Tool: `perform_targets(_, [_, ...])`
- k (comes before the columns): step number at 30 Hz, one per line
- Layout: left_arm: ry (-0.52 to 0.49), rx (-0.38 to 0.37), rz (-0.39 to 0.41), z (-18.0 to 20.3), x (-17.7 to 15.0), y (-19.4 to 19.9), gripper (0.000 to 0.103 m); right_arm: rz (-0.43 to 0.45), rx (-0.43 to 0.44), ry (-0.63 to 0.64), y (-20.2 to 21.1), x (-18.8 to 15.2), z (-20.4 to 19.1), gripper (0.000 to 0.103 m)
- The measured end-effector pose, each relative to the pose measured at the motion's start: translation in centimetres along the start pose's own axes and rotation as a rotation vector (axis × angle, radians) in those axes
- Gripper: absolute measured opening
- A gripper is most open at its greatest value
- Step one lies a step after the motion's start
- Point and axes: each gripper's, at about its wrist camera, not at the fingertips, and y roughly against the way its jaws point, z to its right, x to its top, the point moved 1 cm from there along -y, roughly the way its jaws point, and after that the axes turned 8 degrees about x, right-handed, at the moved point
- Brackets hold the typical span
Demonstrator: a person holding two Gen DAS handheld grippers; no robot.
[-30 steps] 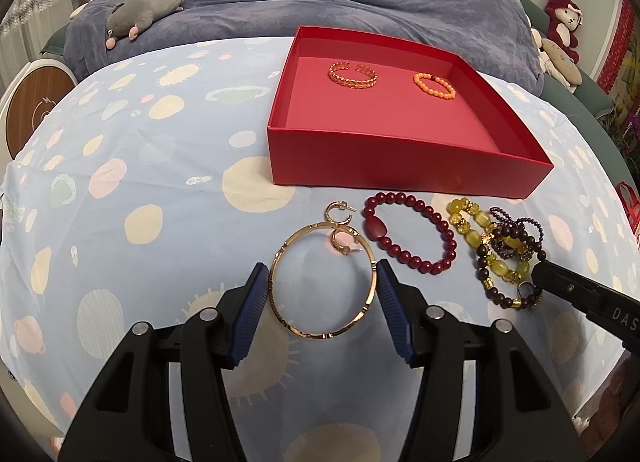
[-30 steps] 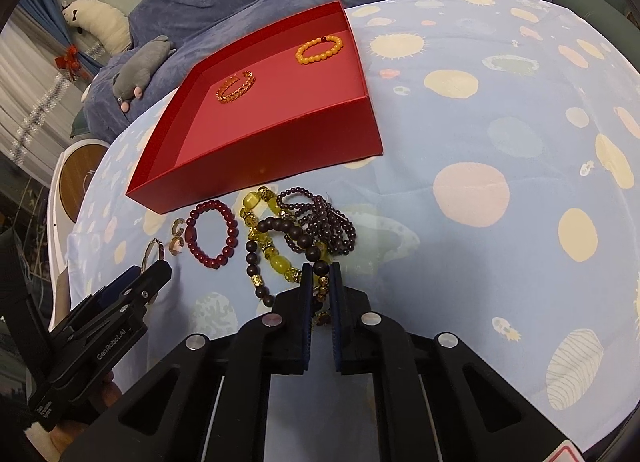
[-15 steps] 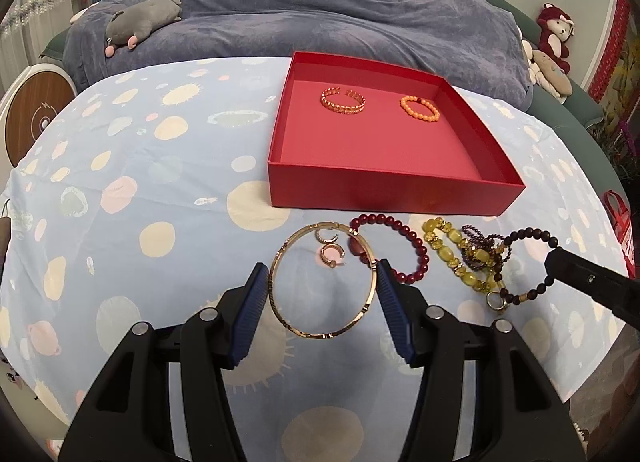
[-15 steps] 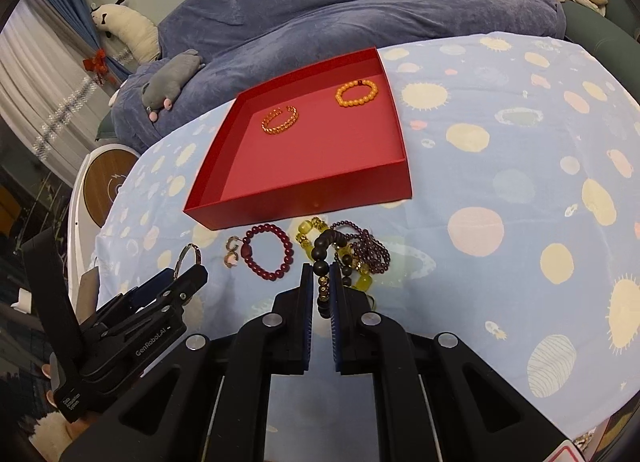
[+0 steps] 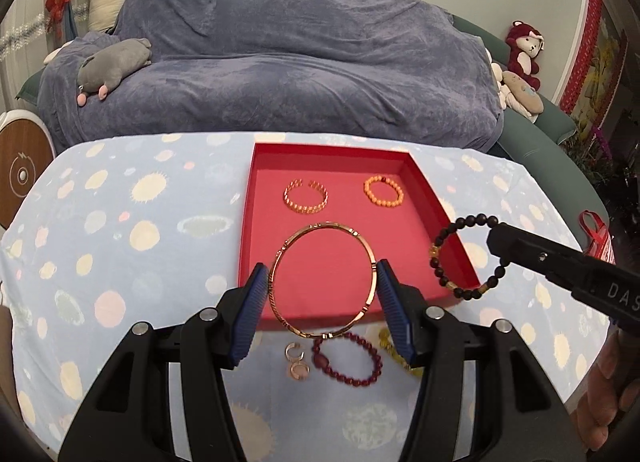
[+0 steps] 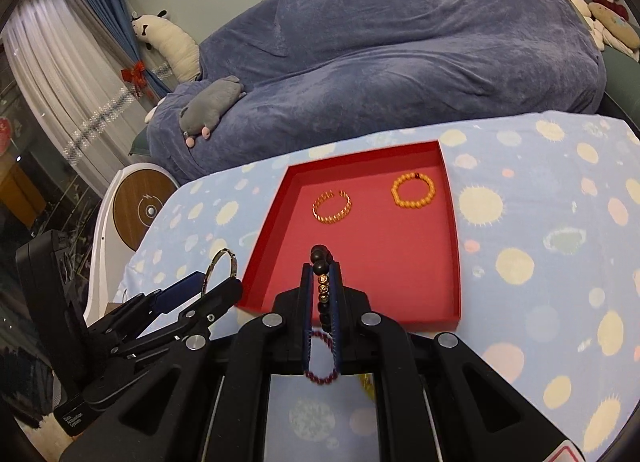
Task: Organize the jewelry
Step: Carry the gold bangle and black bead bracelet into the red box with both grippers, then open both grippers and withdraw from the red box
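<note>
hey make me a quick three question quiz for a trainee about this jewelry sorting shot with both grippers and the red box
1. True or false: the left gripper holds the gold bangle across its width, lifted off the tablecloth.
2. Which piece does the right gripper carry? A) orange bead bracelet B) dark bead bracelet C) gold earrings
3. Fill in: the red box already holds ___ bracelets on its floor.

Key:
1. True; the bangle sits between the blue pads in front of the box.
2. B; the dark bead bracelet hangs from its closed tips. The orange bead bracelet lies in the box and the gold earrings on the cloth.
3. Two; the orange one and the gold link bracelet.
</note>
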Motion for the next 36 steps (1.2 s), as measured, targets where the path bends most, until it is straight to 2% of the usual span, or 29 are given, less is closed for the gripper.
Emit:
perform_targets(4, [-0.043,0.010,0.038,0.8,3.3,-2.8,0.052,0.007,0.000,0.021,-2.8,3.2,0.7,0.008])
perform_targets(10, [-0.040,0.005,0.022,1.2,6.2,-7.9,0.052,-0.004,-0.005,-0.017,-7.0,6.3,2.9,0.008])
perform_targets(17, [-0.053,0.016,-0.030,1.3,6.0,-12.3,0.052,-0.052,-0.057,-0.039,-10.8,6.8,5.6,0.008])
perform_targets(26, [-0.074,0.017,-0.077,1.9,4.8,-15.4,0.053,-0.123,-0.179,-0.015,-13.8,5.5,8.6,0.008])
perform_targets(29, [-0.073,0.031,-0.089,1.8,4.7,-15.9,0.054,-0.105,-0.241,0.018,-13.6,5.4,8.9,0.020])
perform_targets(32, [-0.049,0.060,-0.081,1.3,4.8,-15.5,0.067,-0.064,-0.266,0.029,-12.3,5.4,8.9,0.038])
perform_targets(33, [-0.035,0.058,-0.074,1.1,4.9,-15.2,0.069,-0.047,-0.264,0.028,-11.7,5.4,8.8,0.042])
perform_targets(36, [-0.010,0.070,-0.050,0.4,5.0,-13.8,0.075,-0.010,-0.266,0.033,-9.9,5.2,8.3,0.044])
